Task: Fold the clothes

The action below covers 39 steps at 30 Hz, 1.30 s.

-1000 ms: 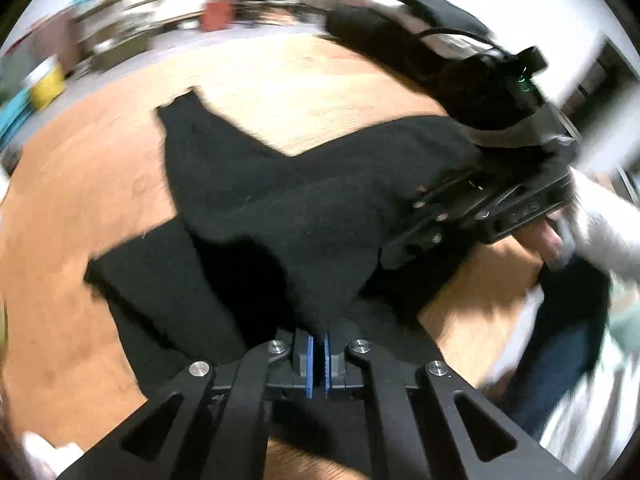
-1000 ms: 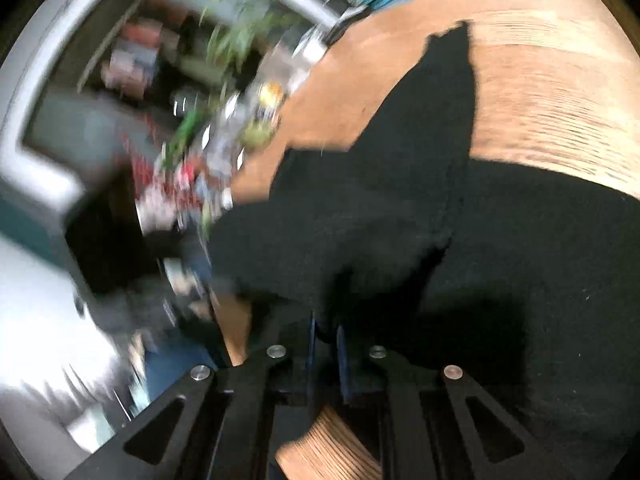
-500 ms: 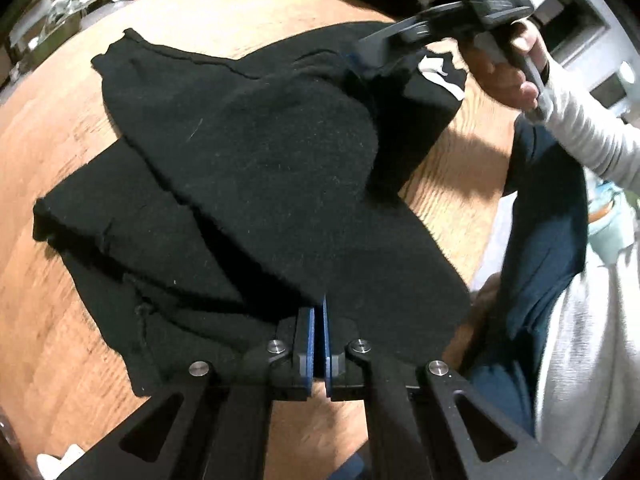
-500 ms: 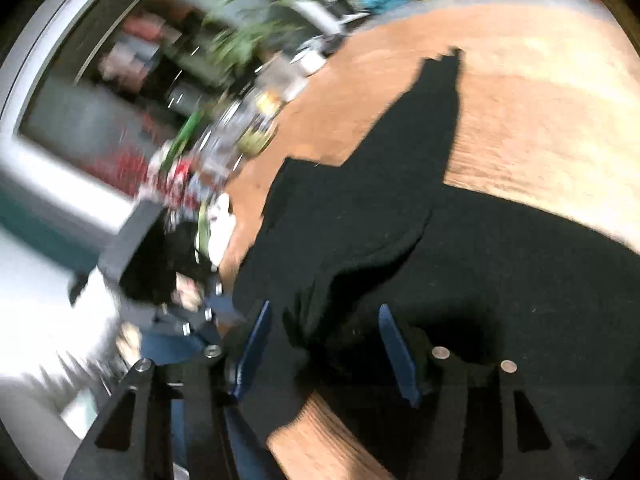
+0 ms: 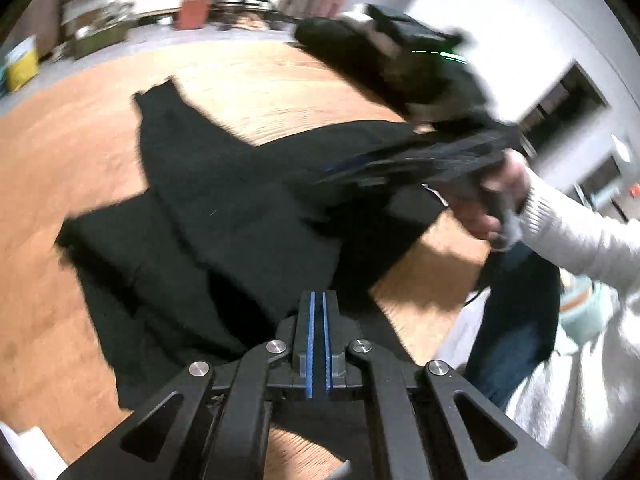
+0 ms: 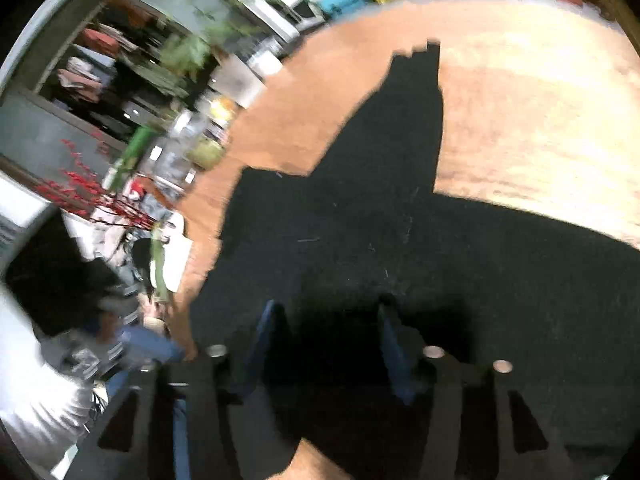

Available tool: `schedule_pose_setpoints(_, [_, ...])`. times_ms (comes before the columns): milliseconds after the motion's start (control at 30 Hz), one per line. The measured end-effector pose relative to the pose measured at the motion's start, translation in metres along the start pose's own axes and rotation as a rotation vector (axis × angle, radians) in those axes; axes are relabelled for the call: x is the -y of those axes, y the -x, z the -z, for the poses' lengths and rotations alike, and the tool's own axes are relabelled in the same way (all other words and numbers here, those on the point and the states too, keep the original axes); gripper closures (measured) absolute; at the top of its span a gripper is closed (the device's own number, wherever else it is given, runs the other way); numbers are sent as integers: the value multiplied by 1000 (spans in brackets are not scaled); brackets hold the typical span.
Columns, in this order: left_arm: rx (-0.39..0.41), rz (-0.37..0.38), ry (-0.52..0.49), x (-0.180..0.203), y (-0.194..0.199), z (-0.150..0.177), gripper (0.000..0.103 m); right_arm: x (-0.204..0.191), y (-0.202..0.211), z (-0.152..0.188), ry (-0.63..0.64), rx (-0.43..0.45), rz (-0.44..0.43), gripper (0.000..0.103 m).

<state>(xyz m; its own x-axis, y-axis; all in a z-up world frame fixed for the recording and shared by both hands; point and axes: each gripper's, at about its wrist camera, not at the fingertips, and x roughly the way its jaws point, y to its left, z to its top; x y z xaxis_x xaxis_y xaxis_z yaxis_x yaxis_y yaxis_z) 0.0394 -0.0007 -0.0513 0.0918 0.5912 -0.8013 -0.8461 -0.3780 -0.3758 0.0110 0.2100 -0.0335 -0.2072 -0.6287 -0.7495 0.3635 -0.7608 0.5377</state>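
No legible text, label, brand, number or sign in either wrist view; background shelves and boxes too blurred to read, black garment (image 5: 248, 216) without visible print or tag, gripper bodies unmarked

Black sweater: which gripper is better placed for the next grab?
Right, probably. The right gripper is open, its fingers straddling the black sweater on the wooden table. The left gripper is shut with nothing visibly pinched, so it must reopen first.
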Motion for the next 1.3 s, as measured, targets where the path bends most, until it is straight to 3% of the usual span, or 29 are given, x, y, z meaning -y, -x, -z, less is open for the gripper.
schedule_pose_setpoints(67, [25, -14, 28, -3, 2, 7, 100, -2, 14, 6, 28, 22, -17, 37])
schedule_pose_setpoints(100, [43, -15, 32, 0, 5, 6, 100, -3, 18, 13, 51, 26, 17, 41])
schedule_pose_setpoints(167, [83, -11, 38, 6, 12, 0, 100, -4, 26, 25, 84, 51, 114, 65])
schedule_pose_setpoints(200, [101, 1, 45, 11, 13, -6, 100, -8, 32, 29, 106, 104, 156, 67])
schedule_pose_setpoints(233, [114, 15, 53, 15, 14, -13, 100, -13, 39, 34, 127, 156, 196, 75])
schedule_pose_setpoints(267, [107, 31, 68, 18, 12, -20, 100, -21, 38, 33, 147, 182, 165, 87])
schedule_pose_setpoints(333, [54, 14, 123, 18, -4, -35, 100, -34, 36, 29, 160, 210, 78, 90])
schedule_pose_setpoints(400, [-20, -38, 180, 12, -23, -39, 100, -37, 27, 22, 120, 186, 43, 90])
schedule_pose_setpoints(500, [-146, -104, 291, -6, -54, -26, 100, -33, -1, 9, 83, 127, 63, 90])
schedule_pose_setpoints(567, [-189, -66, 325, -10, -64, -14, 100, -19, -24, 10, 33, -6, 135, 95])
schedule_pose_setpoints(633, [-195, -51, 307, -4, -60, -13, 100, -12, -21, 16, 17, -35, 117, 96])
schedule_pose_setpoints(700, [-193, -57, 270, 4, -52, -18, 100, -11, -11, 22, 26, -62, 117, 93])
schedule_pose_setpoints(733, [-181, -70, 248, 9, -48, -24, 100, -11, -7, 25, 24, -71, 108, 87])
schedule_pose_setpoints(867, [-103, -135, 235, 10, -29, -63, 99, -10, 31, 29, 20, 57, 52, 63])
schedule_pose_setpoints(933, [-78, -199, 269, -7, -26, -93, 99, -10, 51, 32, 5, 133, 34, 51])
schedule_pose_setpoints(1033, [-90, -247, 313, -46, -32, -133, 99, 3, 77, 38, -63, 221, -2, 50])
schedule_pose_setpoints(1100, [-119, -296, 337, -80, -45, -161, 99, 18, 90, 46, -113, 273, -10, 42])
schedule_pose_setpoints(1200, [-178, -351, 339, -114, -73, -191, 99, 41, 92, 42, -191, 277, -4, 42])
schedule_pose_setpoints(1300, [-203, -349, 324, -138, -93, -214, 98, 53, 94, 41, -205, 249, -47, 42])
